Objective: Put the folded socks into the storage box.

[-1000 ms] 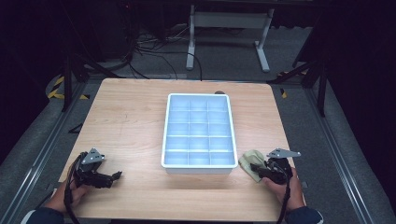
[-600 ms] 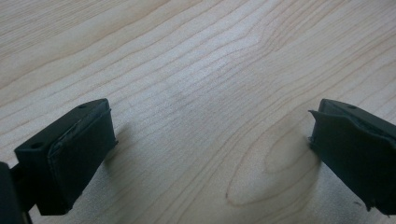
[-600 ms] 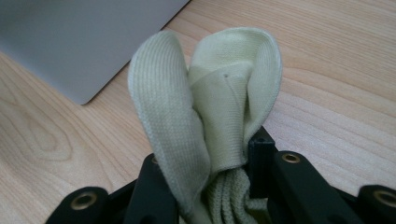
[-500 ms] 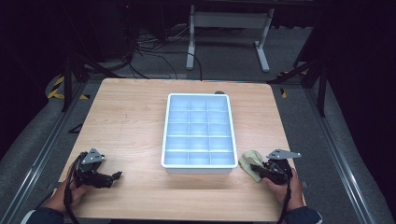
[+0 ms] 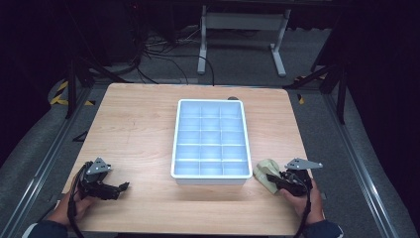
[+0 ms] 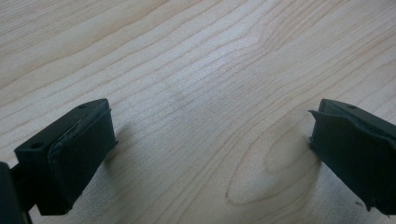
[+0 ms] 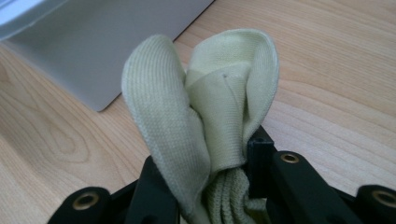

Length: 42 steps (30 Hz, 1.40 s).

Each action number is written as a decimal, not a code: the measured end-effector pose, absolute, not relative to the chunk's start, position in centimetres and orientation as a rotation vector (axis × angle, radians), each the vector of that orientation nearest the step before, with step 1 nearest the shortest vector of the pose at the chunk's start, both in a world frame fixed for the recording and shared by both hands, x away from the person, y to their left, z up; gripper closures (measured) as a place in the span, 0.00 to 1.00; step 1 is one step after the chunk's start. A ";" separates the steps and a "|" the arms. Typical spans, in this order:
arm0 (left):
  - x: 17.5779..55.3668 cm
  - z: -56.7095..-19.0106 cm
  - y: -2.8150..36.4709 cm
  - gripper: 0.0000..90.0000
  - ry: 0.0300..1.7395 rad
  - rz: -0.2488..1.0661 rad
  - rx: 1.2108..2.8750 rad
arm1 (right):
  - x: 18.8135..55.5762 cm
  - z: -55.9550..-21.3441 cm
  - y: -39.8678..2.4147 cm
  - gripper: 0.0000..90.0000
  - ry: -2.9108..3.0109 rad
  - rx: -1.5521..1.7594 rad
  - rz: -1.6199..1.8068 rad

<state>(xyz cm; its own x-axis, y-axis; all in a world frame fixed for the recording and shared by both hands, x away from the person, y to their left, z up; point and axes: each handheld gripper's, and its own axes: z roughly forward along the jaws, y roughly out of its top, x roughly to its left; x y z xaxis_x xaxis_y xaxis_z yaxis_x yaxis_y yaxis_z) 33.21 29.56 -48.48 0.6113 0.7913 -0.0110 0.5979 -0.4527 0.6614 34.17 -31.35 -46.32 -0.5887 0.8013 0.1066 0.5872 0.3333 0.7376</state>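
The right gripper (image 7: 210, 186) has just been closing and is now pinching a bunched pale yellow-green knit cloth (image 7: 205, 107), lying on the wood-grain table (image 5: 138, 129) just beside the white compartment tray's (image 5: 174, 148) near right corner, probably readying a lift. The left gripper (image 6: 210, 154) is resting open above bare wood.

Tray (image 5: 174, 148) w/ compartments is sitting mid-table (image 5: 133, 129), blocking straight L-R crossing. Wide bare wood is lying open left of it and along near edge. Right strip beside tray is staying narrow, cloth (image 5: 266, 173) is crowding its near corner.
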 end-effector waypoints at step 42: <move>33.2 -48.5 29.6 0.00 1.087 0.399 2.207 | 32.7 -42.4 -33.8 0.80 2.141 1.198 1.242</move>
<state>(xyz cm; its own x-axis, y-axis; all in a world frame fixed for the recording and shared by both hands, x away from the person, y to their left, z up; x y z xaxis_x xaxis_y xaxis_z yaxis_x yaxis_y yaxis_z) 33.22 29.58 -48.48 0.6121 0.7908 -0.0087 0.5971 -0.4549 0.6607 32.75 -33.76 -42.40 -0.5588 0.8253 0.0814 0.4806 0.2423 0.8428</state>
